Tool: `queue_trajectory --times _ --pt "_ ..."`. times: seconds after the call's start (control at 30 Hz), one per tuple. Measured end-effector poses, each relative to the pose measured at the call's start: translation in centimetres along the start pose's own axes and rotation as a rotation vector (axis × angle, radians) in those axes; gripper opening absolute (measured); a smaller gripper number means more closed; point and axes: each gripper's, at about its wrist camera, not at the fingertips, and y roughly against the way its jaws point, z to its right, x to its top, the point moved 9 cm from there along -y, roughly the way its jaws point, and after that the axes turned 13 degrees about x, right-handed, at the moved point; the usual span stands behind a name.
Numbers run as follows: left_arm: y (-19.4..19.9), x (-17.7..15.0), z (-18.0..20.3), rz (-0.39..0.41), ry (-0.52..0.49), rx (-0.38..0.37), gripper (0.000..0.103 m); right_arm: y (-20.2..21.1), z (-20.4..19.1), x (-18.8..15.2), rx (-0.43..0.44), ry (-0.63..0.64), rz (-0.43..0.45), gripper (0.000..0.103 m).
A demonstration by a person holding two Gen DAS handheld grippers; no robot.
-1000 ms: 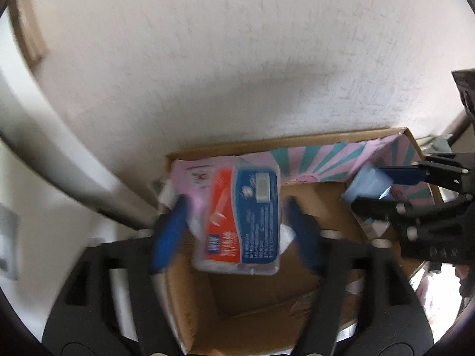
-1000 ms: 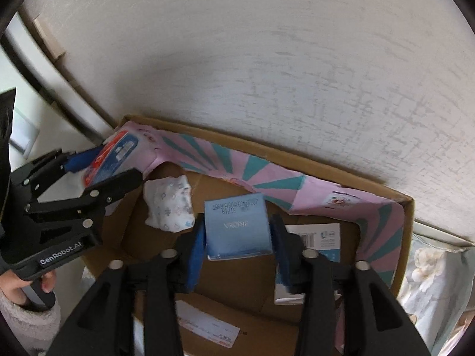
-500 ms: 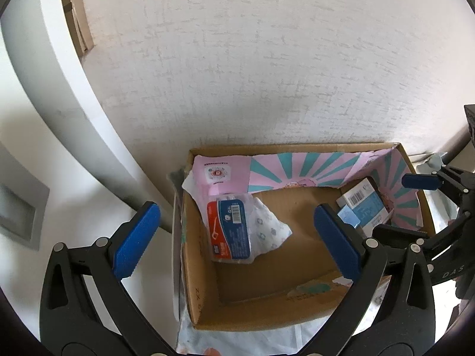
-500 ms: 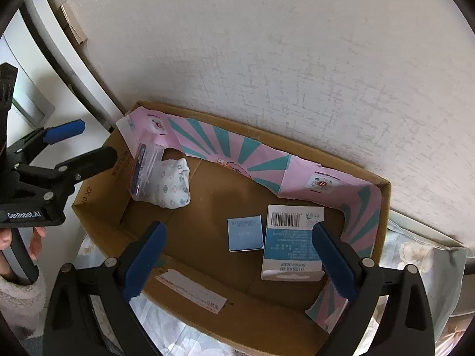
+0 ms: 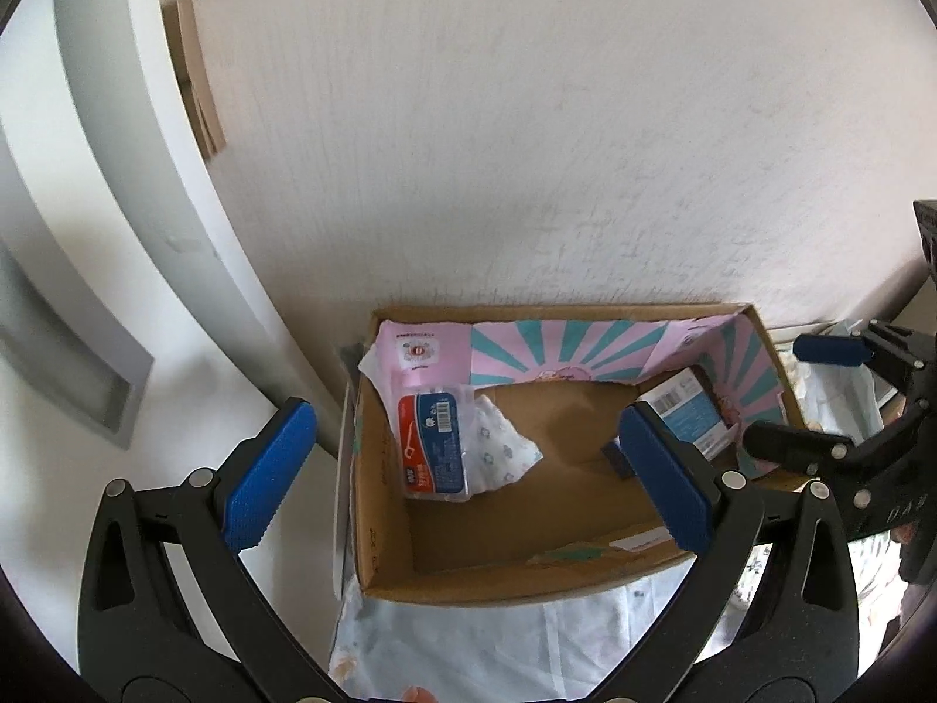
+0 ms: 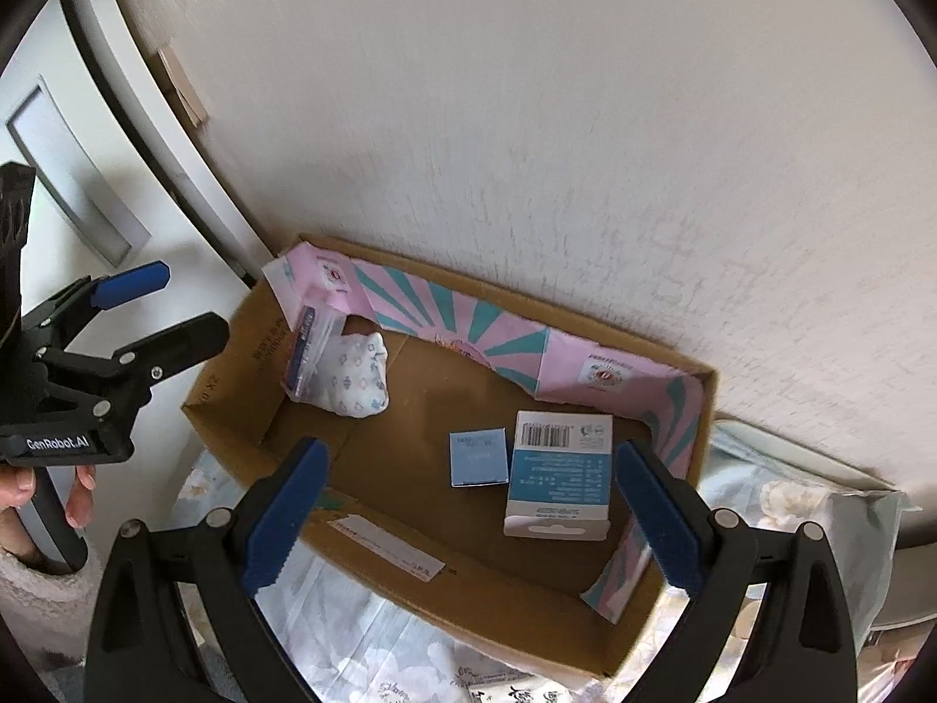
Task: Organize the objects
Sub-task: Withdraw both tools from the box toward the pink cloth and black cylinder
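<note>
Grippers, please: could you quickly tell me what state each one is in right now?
Left gripper: open, holding nothing.
Right gripper: open, holding nothing.

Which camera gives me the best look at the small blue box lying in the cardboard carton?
The right wrist view: the small blue box lies flat and fully visible on the carton floor, beside the bigger box. In the left wrist view only a dark sliver shows behind a blue pad.

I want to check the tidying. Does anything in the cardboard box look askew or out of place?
Yes. The red-and-blue blister pack leans tilted against the cardboard box's left wall, resting on a crumpled patterned cloth. The two blue boxes lie flat on the floor.
</note>
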Motion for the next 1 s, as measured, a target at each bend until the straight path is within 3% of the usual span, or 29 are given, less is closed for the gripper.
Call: queue_trajectory --times 0.3,0.57,1.0 --pt "5.3 0.3 2.4 0.041 -0.028 -0.001 0.103 8.0 1.8 0.9 -0.047 0.018 0.077 0.098" --pt "8.5 -0.3 5.9 0.038 0.002 -0.027 0.103 14.0 4.8 -0.5 -0.105 0.015 0.142 0.098" --pt "11.2 -6.5 14.2 0.009 -0.019 -0.063 0.103 15.0 7.9 -8.5 -0.063 0.085 0.083 0.098"
